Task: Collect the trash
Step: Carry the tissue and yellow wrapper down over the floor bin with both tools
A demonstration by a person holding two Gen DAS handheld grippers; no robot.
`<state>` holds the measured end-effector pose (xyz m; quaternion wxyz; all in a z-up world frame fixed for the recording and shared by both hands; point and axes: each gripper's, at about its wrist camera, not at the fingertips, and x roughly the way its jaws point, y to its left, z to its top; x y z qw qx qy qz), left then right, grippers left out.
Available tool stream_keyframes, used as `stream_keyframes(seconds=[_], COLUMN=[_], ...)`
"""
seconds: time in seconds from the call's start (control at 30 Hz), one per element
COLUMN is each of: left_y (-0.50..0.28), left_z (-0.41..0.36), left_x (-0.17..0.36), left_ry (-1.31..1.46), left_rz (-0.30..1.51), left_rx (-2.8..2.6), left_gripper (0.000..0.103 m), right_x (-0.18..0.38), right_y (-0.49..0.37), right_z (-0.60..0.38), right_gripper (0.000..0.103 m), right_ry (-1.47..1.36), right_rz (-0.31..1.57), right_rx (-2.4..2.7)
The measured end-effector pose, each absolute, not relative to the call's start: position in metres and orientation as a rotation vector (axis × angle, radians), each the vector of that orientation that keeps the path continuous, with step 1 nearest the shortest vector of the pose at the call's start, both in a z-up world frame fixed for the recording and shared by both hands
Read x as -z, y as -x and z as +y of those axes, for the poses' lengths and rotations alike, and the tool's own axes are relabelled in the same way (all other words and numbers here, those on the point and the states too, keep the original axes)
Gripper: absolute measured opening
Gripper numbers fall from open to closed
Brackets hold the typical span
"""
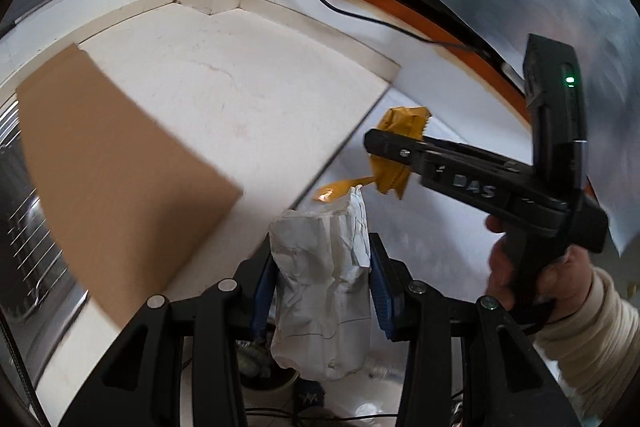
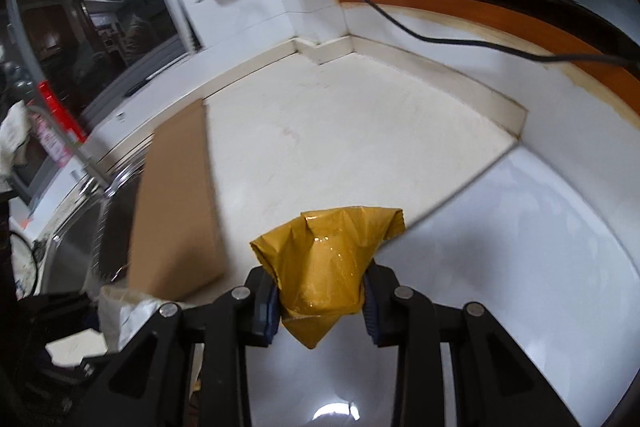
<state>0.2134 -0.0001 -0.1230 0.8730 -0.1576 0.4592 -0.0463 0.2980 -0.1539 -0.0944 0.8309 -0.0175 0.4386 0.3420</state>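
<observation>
My left gripper [image 1: 322,287] is shut on a crumpled white paper bag [image 1: 320,291], held above the counter's front edge. My right gripper [image 2: 320,303] is shut on a crinkled yellow wrapper [image 2: 326,263]. In the left wrist view the right gripper [image 1: 380,151] reaches in from the right with the yellow wrapper [image 1: 394,147] pinched in it, just above and right of the white bag's top. The white bag also shows at the lower left of the right wrist view [image 2: 128,311].
A brown cardboard sheet [image 1: 116,171] lies on the white counter [image 1: 248,87], also in the right wrist view [image 2: 176,207]. A steel sink with a wire rack [image 1: 20,211] is left. A glossy white surface [image 2: 520,267] is right. A black cable [image 1: 360,15] runs along the wall.
</observation>
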Motion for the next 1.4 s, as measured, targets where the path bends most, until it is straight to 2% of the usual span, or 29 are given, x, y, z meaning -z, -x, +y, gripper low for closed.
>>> stream_keyframes(seconds=[0.33,0.67,0.93,1.07,1.4], left_y=[-0.121,-0.075,-0.060,-0.054,-0.059], left_z=[0.015,0.018,0.017,0.015,0.008], left_x=[0.143,0.206,0.271,0.314,0.458], left_ry=[0.363,0.367,0.343,0.348,0.345], left_rz=[0.966,1.054,1.141,1.191,1.293], left_rx=[0.044,0.039,0.047,0.068,0.085], left_gripper=[0.041,0.041,0.041,0.041,0.042], right_x=[0.093,0.143,0.221,0.276,0.423], right_y=[-0.192,-0.103,-0.074,-0.069,-0.071], right_z=[-0.158,-0.133,-0.125,-0.133,-0.142], right_gripper=[0.033,0.033,0.033,0.033,0.033], right_ry=[0.035,0.158,0.180,0.150,0.118], right_rz=[0.959,1.008,1.122,1.186,1.259], right_rx=[-0.780,-0.808,-0.759,-0.712,-0.608])
